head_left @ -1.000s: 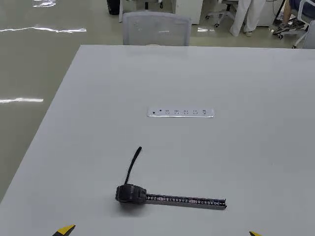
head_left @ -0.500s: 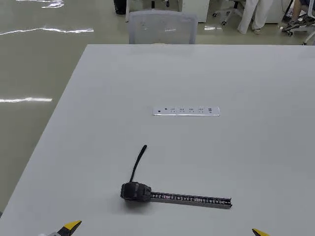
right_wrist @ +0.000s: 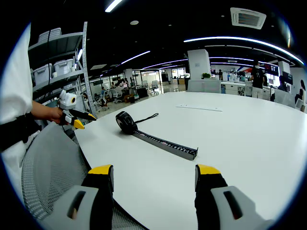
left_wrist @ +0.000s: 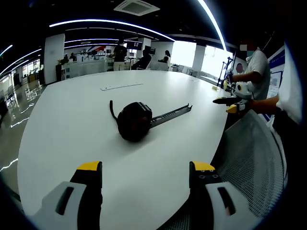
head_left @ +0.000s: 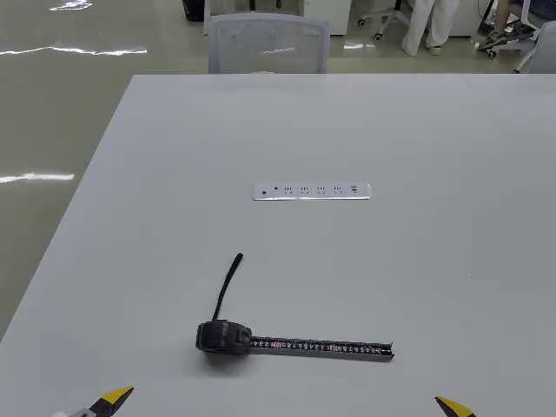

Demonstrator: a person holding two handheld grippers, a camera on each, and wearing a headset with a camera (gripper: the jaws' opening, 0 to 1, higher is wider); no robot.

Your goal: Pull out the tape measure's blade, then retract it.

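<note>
White and broad, the desk (head_left: 434, 261) runs back to a grey chair (head_left: 267, 43) tucked against its far edge, with glossy floor beyond. From the head view, a power strip (head_left: 311, 190) is set flush in the middle of the desk. Nearer the person lies the black tape measure (head_left: 223, 336) on its side. Its blade (head_left: 321, 348) is drawn out some way to the right and rests flat on the surface, and its strap (head_left: 228, 285) trails away toward the far edge. A yellow jaw tip pokes in at each lower corner, both well apart from the tape measure.

Along the left gripper view, the left gripper (left_wrist: 146, 170) hovers at the near edge of the desk. Its jaws stand apart with nothing between them. The tape measure sits straight ahead, and the blade stretches off to the right.

Along the right gripper view, the right gripper (right_wrist: 154, 171) also has its jaws spread and empty. The hooked end of the blade lies nearest, and the tape measure body lies farther off to the left. The left gripper shows past it in a hand, short of the tape measure.

As for progress, a length of blade already lies out of the tape measure, so the pull looks at least partly made. The blade is not drawn back in, and neither gripper touches the tape measure or the blade. Taking hold and retracting the blade appear to be left.
</note>
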